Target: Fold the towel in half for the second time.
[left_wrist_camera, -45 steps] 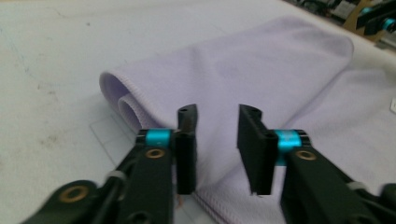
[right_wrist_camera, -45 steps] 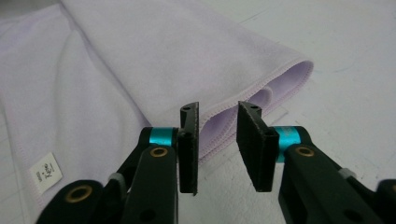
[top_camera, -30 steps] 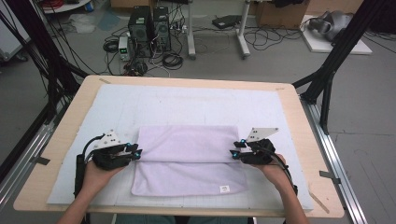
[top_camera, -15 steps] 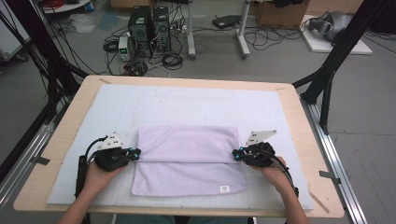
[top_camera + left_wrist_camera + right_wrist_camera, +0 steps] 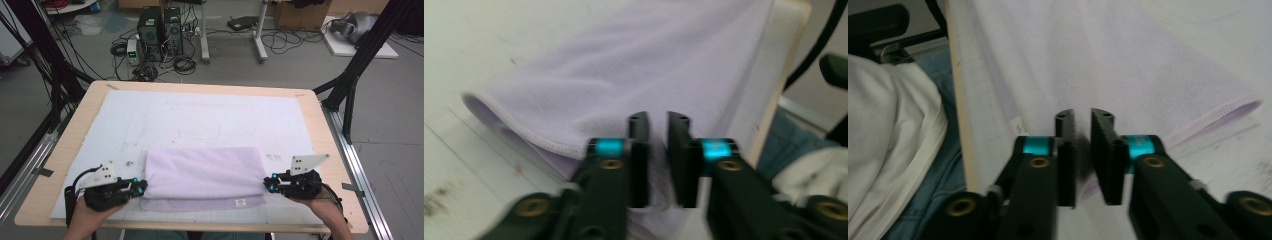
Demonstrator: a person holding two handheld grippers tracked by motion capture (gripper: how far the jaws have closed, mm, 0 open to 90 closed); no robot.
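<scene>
A lilac towel (image 5: 202,172) lies folded on the white mat (image 5: 200,115), with a thin strip of its lower layer and a small label (image 5: 240,202) along the near edge. My left gripper (image 5: 141,186) sits at the towel's left end and my right gripper (image 5: 267,182) at its right end. In the left gripper view the jaws (image 5: 658,120) stand a narrow gap apart in front of the towel's hemmed fold (image 5: 634,65). The right gripper (image 5: 1082,116) shows the same narrow gap before the towel (image 5: 1128,60). Both pairs of jaws have just been opening, with no cloth pinched between them.
The wooden table's near edge (image 5: 200,227) is close behind both hands. Metal rails (image 5: 360,170) run along the table's sides and black frame posts (image 5: 350,85) stand at its corners. Computer towers (image 5: 160,27) and cables lie on the floor beyond.
Both grippers have come toward the near edge and slightly outward. The towel's upper layer has shifted nearer with them and covers more of the lower layer.
</scene>
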